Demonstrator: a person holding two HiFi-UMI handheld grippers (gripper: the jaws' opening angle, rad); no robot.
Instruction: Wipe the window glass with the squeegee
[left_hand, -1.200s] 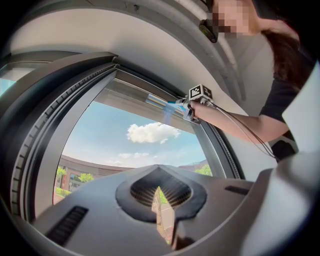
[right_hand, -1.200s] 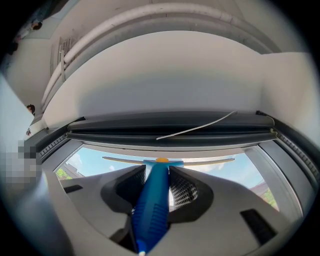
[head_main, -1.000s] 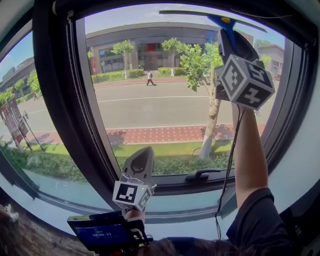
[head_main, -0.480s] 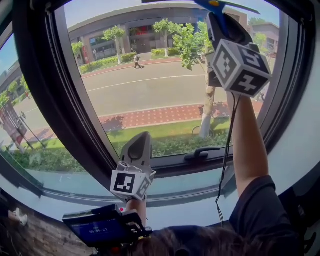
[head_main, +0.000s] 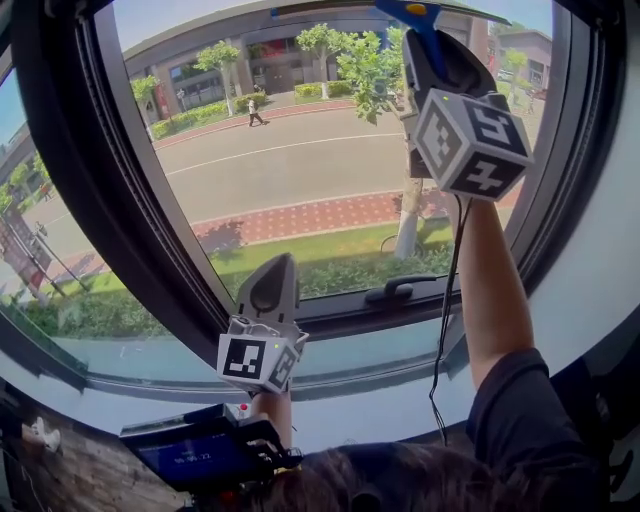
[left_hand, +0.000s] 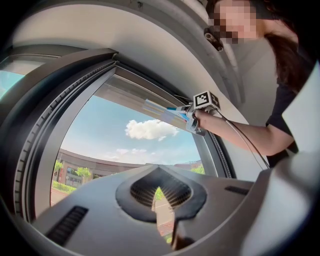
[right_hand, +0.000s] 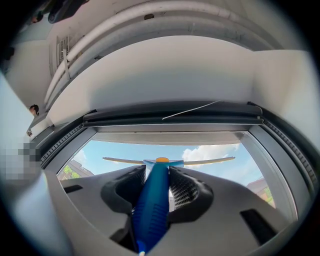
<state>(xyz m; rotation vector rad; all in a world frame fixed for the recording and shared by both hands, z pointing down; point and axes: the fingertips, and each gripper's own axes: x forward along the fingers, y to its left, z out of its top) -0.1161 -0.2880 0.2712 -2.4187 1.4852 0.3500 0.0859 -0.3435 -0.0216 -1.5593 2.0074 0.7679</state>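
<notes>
A squeegee with a blue handle (head_main: 422, 28) and a long thin blade (head_main: 330, 8) rests against the top of the window glass (head_main: 300, 180). My right gripper (head_main: 426, 48) is raised high and shut on the handle. In the right gripper view the blue handle (right_hand: 151, 205) runs between the jaws, and the blade (right_hand: 200, 162) lies crosswise just below the upper frame. My left gripper (head_main: 272, 268) hangs low by the sill, shut and holding nothing. In the left gripper view the left gripper (left_hand: 161, 175) looks up the pane to the squeegee (left_hand: 167, 114).
A dark window frame (head_main: 130, 230) borders the pane, with a black handle (head_main: 398, 292) on its lower rail. A cable (head_main: 445, 330) hangs from my right gripper along the arm. A device with a blue screen (head_main: 190, 455) sits at the bottom. Street, trees and buildings lie outside.
The head view has shifted slightly. My right gripper keeps the squeegee at the top of the pane, and the left gripper stays low by the sill.
</notes>
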